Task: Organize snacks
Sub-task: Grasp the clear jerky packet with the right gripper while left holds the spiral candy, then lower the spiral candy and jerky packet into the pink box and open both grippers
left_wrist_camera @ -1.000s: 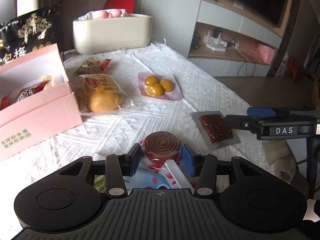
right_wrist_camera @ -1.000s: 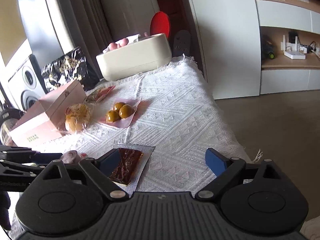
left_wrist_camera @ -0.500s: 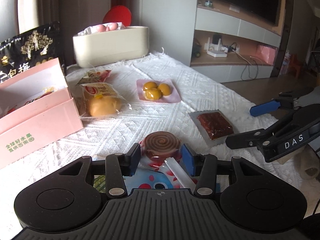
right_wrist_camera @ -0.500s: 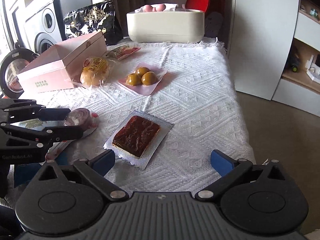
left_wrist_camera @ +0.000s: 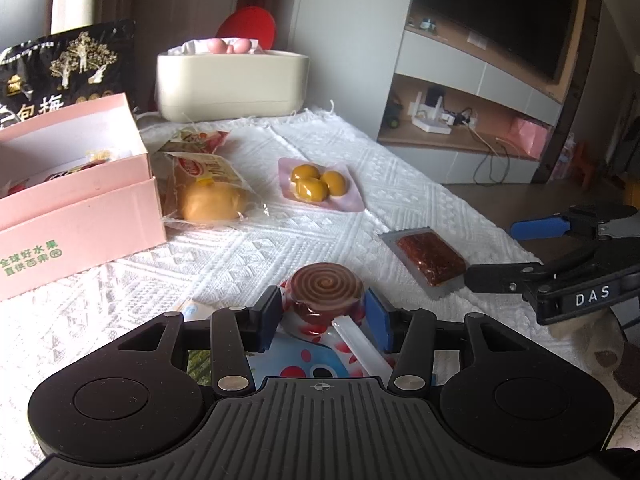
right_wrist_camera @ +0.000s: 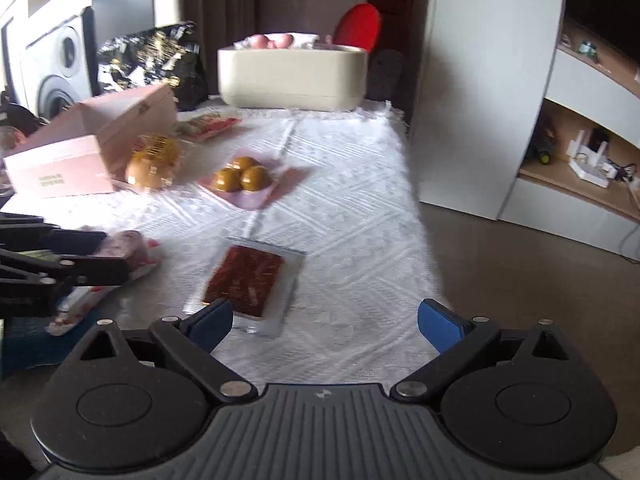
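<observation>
White knit cloth (left_wrist_camera: 280,240) is covering the counter; snacks are lying spread across it.

Left hand-held gripper (left_wrist_camera: 324,314) is sitting low at the near edge, straddling the swirl-topped snack cup (left_wrist_camera: 326,280). Its jaws have just been opening a touch, cup between them. Blue pads are sitting right at both sides of the cup; I cannot tell whether they are pressing or just clear. The cup is resting on a red-dotted wrapper (left_wrist_camera: 304,360) on the counter, same spot as a second ago.

Right hand-held gripper (right_wrist_camera: 326,318) is spread wide, nothing between the pads. Its left pad is lying just at the near corner of the dried-meat packet (right_wrist_camera: 244,276). A second ago the left-wrist view was showing its finger lying level beside the packet; now it is tilting, upper finger angled up and off the counter edge. The packet is sitting flat near the right edge, unmoved.

Rest is staying put: pink box (left_wrist_camera: 80,208) at left, wrapped bun (left_wrist_camera: 208,196) just beside it, yolk tray (left_wrist_camera: 316,184) mid-counter, cream bin (left_wrist_camera: 232,84) and black bag (left_wrist_camera: 64,64) at the far end.
</observation>
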